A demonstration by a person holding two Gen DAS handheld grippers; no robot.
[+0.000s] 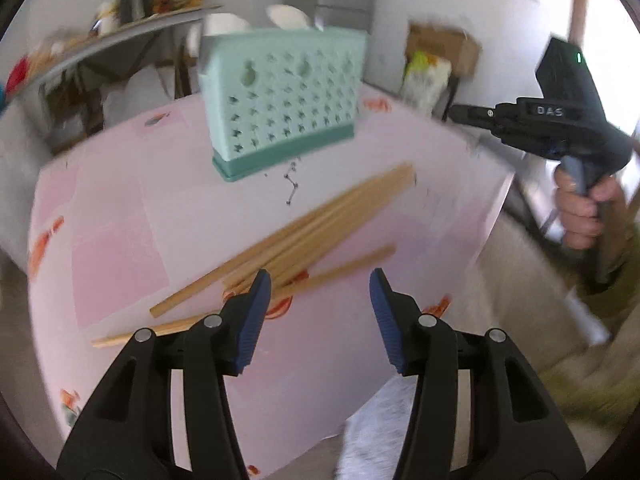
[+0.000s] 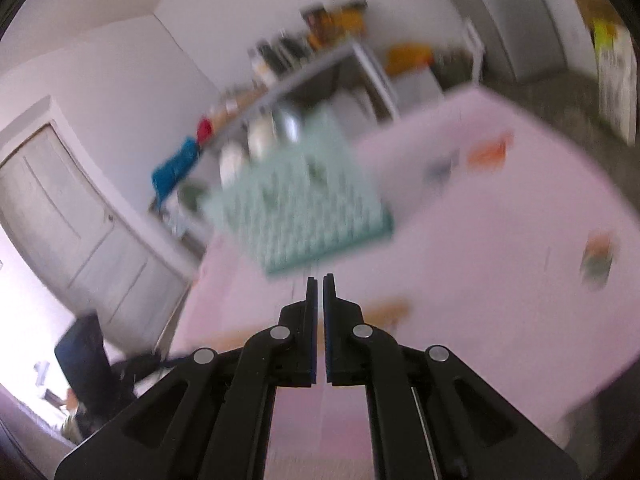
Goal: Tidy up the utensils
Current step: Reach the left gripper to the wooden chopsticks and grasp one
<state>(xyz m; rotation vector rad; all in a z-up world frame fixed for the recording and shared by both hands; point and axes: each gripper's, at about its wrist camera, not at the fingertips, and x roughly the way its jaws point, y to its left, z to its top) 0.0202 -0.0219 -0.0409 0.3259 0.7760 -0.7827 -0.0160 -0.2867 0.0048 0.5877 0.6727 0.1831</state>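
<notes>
Several wooden chopsticks lie in a loose pile on the pink table. A mint-green perforated utensil holder stands upright behind them. My left gripper is open and empty, just above the near ends of the chopsticks. My right gripper is shut and empty, held over the table in front of the holder, which is blurred. It also shows in the left wrist view, off the table's right edge.
A cluttered grey shelf stands behind the table. A cardboard box and bags sit at the back right. A door is on the left in the right wrist view. Carpet floor lies right of the table.
</notes>
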